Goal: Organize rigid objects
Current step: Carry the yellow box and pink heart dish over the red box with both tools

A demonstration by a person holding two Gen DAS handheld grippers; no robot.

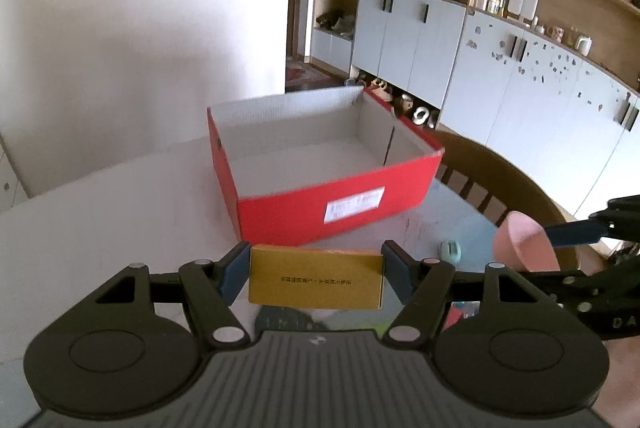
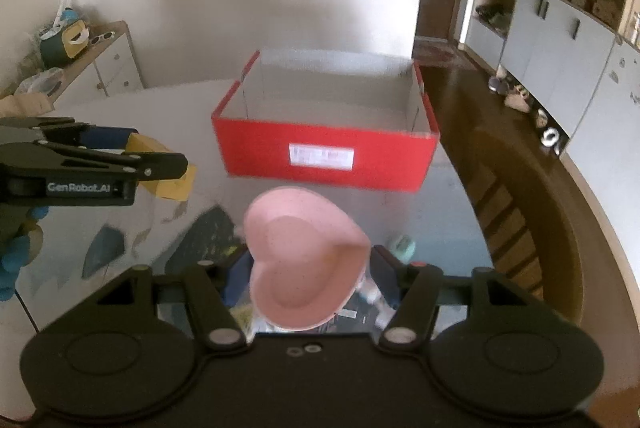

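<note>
The red box (image 1: 320, 216) sits open toward the far edge of the table (image 1: 100, 220), and from both my wrist views I see nothing inside it, only pale grey cardboard walls and floor. It is rectangular, red outside, with a white label (image 2: 322, 156) on the near wall; the corner flaps show corrugated edges.

My left gripper (image 1: 316, 268) is closed on a small yellow box (image 1: 316, 282), its blue pads pressing the two short ends. The carton is flat-sided card with a line of dark print, held clear above the table, just short of the red box's near wall.

My right gripper (image 2: 310, 280) has hold of a pink heart-shaped dish (image 2: 304, 260), smooth and matte with a raised rim; the jaws sit partway apart against its sides, though the contact on the right is blurred. It hangs over the near part of the table.

The table top is glossy, with a patterned cover under glass near me. A small mint-green item (image 2: 402, 246) lies near the right edge. A wooden chair (image 1: 500, 184) curves round that right edge. Between both held things and the red box the surface is bare.
</note>
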